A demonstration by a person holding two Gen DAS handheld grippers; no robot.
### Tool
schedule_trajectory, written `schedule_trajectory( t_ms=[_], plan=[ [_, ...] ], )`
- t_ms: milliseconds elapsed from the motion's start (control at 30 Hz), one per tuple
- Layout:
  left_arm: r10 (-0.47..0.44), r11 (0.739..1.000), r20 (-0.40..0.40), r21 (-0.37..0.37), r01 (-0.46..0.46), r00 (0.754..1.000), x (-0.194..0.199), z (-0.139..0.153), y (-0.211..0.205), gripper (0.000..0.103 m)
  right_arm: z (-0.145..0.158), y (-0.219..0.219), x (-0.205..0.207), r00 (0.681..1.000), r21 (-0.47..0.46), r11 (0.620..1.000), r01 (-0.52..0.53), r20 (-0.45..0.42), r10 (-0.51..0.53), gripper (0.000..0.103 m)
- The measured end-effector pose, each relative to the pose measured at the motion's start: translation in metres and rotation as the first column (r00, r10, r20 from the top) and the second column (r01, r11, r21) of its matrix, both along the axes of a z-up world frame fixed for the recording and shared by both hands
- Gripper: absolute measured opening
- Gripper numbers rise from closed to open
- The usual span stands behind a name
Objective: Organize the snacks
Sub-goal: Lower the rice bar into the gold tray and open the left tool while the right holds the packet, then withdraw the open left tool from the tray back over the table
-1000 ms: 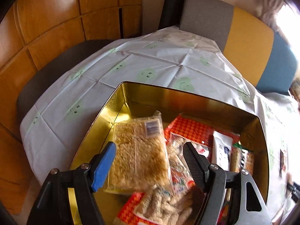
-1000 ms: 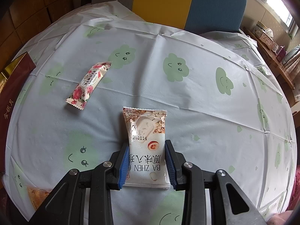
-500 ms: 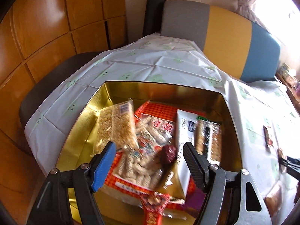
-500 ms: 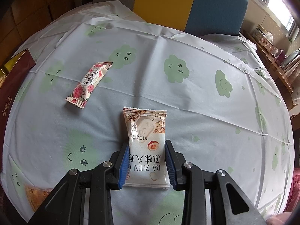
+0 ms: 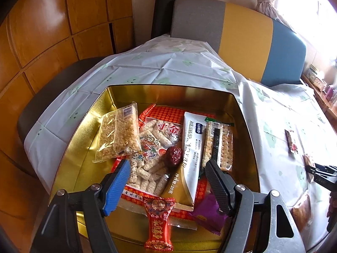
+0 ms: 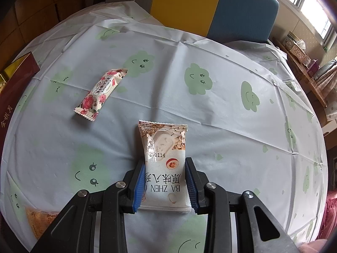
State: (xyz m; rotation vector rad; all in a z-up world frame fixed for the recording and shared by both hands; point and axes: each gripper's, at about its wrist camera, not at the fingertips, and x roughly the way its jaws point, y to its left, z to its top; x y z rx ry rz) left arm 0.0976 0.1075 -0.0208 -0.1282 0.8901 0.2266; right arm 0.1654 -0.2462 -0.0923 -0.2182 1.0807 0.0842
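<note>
My left gripper (image 5: 167, 164) hovers open and empty over a gold tin (image 5: 168, 87) full of snacks. Inside lie a clear puffed-rice packet (image 5: 118, 135) on the left, a white pouch (image 5: 192, 147), a cracker pack (image 5: 219, 145), a red date (image 5: 173, 155), a red candy packet (image 5: 158, 221) and a purple packet (image 5: 207, 213). My right gripper (image 6: 165, 162) is shut on the near end of a white snack packet (image 6: 164, 143) that lies flat on the tablecloth. A rose-patterned packet (image 6: 101, 92) rests up and to the left of it.
The tin's dark red side (image 6: 14, 88) shows at the left edge of the right wrist view. An orange packet (image 6: 40, 221) lies at the near left. The table drops off at the tablecloth's hem, with a grey, yellow and blue bench (image 5: 242, 31) behind and wooden panels (image 5: 42, 31) on the left.
The left gripper has drawn back and shifted right over the tin, still open, so the puffed-rice packet now lies farther up-left and more snacks show. The right gripper and its packet have not moved.
</note>
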Motion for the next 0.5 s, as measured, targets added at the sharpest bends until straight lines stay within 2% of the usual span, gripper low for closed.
schedule_trajectory(
  t_ms=[267,500],
  plan=[
    [-0.038,0.999,0.012,-0.004,0.038,0.999,-0.006,0.004,-0.01,0.074,0.0,0.0,0.0,1.0,0.0,1.0,0.0,0.001,0.0,0.035],
    [-0.164,0.986,0.034,0.005,0.164,0.986,-0.017,0.009,-0.04,0.074,0.0,0.0,0.0,1.0,0.001,1.0,0.0,0.001,-0.001,0.035]
  ],
)
